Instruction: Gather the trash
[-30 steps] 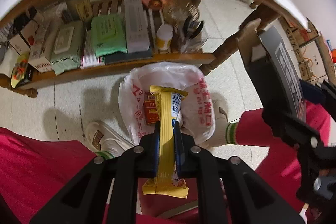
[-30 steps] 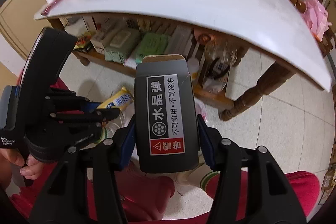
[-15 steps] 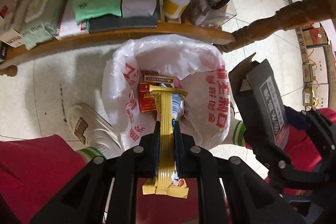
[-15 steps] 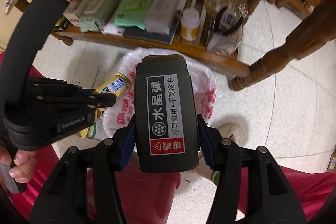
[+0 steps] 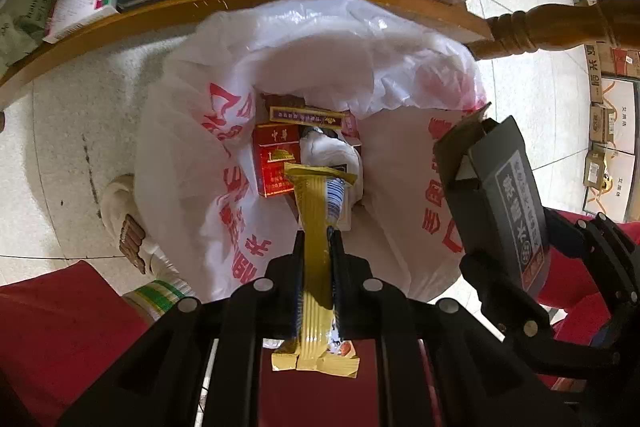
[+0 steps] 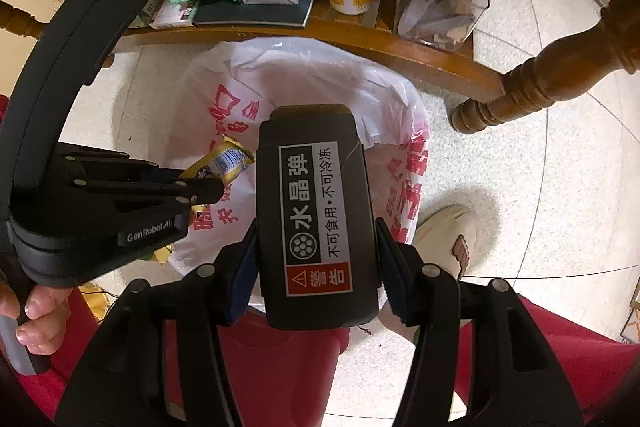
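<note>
Both grippers have dropped close over the bag (image 5: 188, 131): left gripper (image 5: 318, 239) pinching the wrapper (image 5: 316, 211), right gripper (image 6: 316, 247) clamping the box (image 6: 316, 195). Release seems next.

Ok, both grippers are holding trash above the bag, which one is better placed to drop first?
Left. The left gripper holds the yellow wrapper over the bag's open mouth. The right gripper's black box hangs nearer the bag's rim.

Yellow wrapper (image 5: 316, 227), black box (image 6: 316, 215), red-printed white bag (image 5: 192, 163)
</note>
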Available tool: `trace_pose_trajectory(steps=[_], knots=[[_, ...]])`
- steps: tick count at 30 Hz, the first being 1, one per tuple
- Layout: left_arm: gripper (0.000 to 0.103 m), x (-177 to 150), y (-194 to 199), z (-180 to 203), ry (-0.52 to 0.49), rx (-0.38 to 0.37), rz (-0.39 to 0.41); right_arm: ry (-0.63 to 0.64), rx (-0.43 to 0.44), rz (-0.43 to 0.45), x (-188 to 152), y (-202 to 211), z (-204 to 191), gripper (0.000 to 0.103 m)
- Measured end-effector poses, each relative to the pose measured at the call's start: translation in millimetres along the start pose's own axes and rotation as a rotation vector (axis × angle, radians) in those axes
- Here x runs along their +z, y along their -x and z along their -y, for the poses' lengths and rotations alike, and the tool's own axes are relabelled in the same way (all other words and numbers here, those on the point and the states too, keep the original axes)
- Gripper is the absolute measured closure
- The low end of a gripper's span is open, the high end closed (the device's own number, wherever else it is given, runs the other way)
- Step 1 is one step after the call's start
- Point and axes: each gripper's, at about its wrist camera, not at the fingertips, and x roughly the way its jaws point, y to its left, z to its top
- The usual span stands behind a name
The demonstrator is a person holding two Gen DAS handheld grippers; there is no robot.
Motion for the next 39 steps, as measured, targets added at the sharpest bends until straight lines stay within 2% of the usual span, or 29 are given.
trace_pose_trajectory(steps=[8,13,15,18,20,23,27,30,34,39], knots=[[0.090,7.0,-14.3,-2.2,0.023,0.035,-0.023,0.004,0.021,-0.041,5.0,-19.8,-4.5,0.050],[0.081,9.7,-16.1,-7.5,0.046,0.046,-0.026,0.007,0.038,-0.058,7.7,-25.4,-9.2,0.050],[0.075,10.3,-16.3,-9.2,0.055,0.059,-0.029,0.009,0.035,-0.060,8.9,-27.4,-10.4,0.050],[0.049,10.3,-14.4,-10.7,0.060,0.082,-0.022,0.002,0.042,-0.064,9.7,-29.2,-9.7,0.049],[0.039,9.3,-11.2,-10.1,0.052,0.092,-0.011,0.000,0.039,-0.066,10.6,-29.6,-8.4,0.049],[0.031,9.9,-7.2,-8.9,0.045,0.129,0.008,-0.005,0.038,-0.066,10.6,-27.7,-8.0,0.049],[0.028,6.6,-0.5,-10.2,0.059,0.136,0.020,-0.018,0.033,-0.058,10.0,-23.5,-2.9,0.040],[0.024,2.4,9.3,-8.8,0.064,0.171,0.053,-0.033,0.030,-0.034,7.3,-12.8,1.4,0.036],[0.022,-9.1,30.1,-6.1,0.068,0.208,0.125,-0.079,0.021,0.024,0.4,8.8,10.7,0.029],[0.022,-25.5,62.9,3.0,0.084,0.224,0.228,-0.117,0.024,0.114,-5.7,40.4,15.6,0.026]])
